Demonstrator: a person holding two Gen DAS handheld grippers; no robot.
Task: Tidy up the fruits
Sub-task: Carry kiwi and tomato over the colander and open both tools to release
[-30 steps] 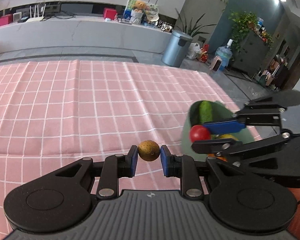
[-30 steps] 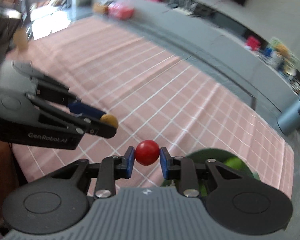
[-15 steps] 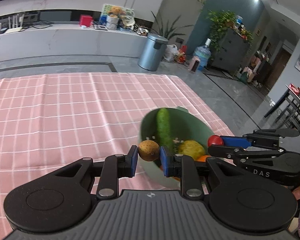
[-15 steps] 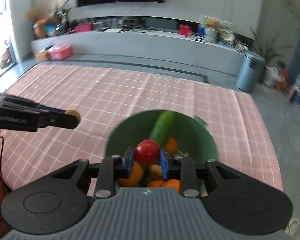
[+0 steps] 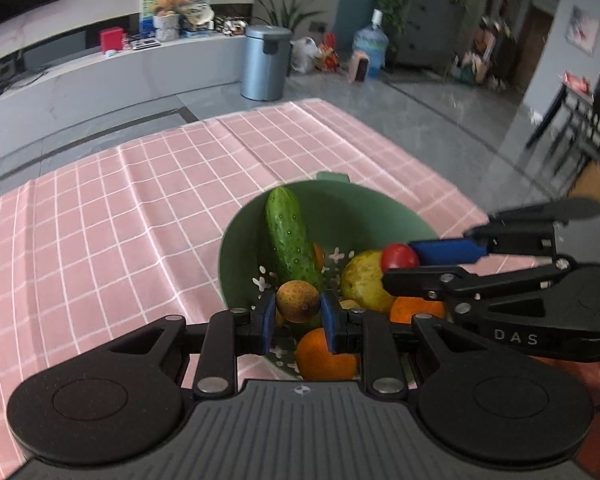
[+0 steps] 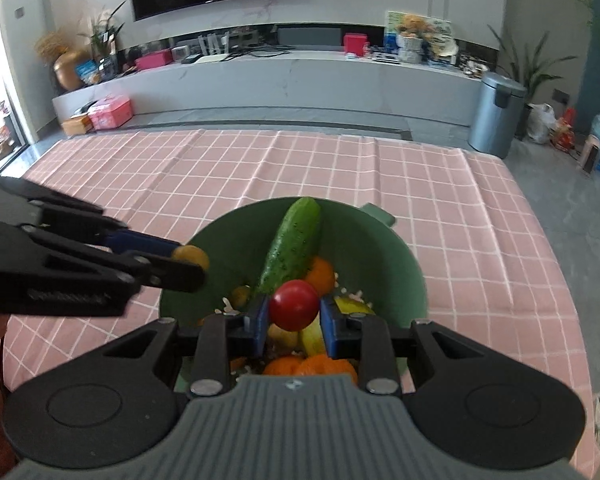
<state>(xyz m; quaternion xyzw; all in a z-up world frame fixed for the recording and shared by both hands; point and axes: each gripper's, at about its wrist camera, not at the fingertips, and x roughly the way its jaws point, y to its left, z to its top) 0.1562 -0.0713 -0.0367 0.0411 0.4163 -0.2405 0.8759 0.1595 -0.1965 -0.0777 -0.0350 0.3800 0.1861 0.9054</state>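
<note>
1. Fruit in both grippers, so this looks like the drop-off step. Nearest in the left wrist view, the left gripper (image 5: 298, 317) has its fingers clamped on a small brownish-yellow fruit (image 5: 298, 301).
2. Same deal on the right: the right gripper (image 6: 294, 322) has its fingers clamped on a cherry tomato (image 6: 294, 306).
3. Both hang just over the near side of the green bowl (image 6: 384, 264), which sits on the worktop's pink checked cloth (image 6: 440, 188).
4. Inside the bowl there's oranges (image 5: 326, 354), a yellowish fruit (image 5: 362, 282), and a cucumber (image 5: 290, 236) leaning against the far wall.
5. My guess for the next move: open the fingers and let each piece drop into a gap, low enough that nothing bounces out.
</note>
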